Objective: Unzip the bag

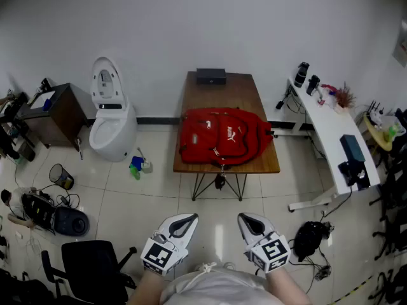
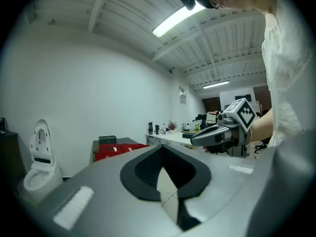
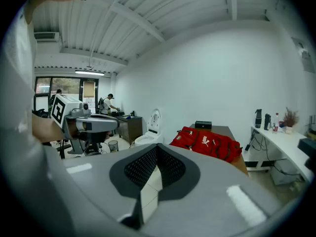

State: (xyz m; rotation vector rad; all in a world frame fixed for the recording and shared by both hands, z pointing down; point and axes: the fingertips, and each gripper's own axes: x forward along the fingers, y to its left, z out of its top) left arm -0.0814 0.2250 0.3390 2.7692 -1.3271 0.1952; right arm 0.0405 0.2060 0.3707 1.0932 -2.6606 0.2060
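A white-walled room with a pale tiled floor (image 1: 159, 189) holds a brown wooden bench (image 1: 222, 84), on which the red fabric backpack (image 1: 224, 136) lies flat at the near end. Well apart from it, the left gripper (image 1: 186, 220) and right gripper (image 1: 247, 220) hover close to the person, each with its fingers (image 2: 148, 169) pressed together on nothing.

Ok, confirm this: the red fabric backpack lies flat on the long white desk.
Not right. The red fabric backpack lies flat on the brown wooden table, not on the long white desk to its right; the head view shows it.
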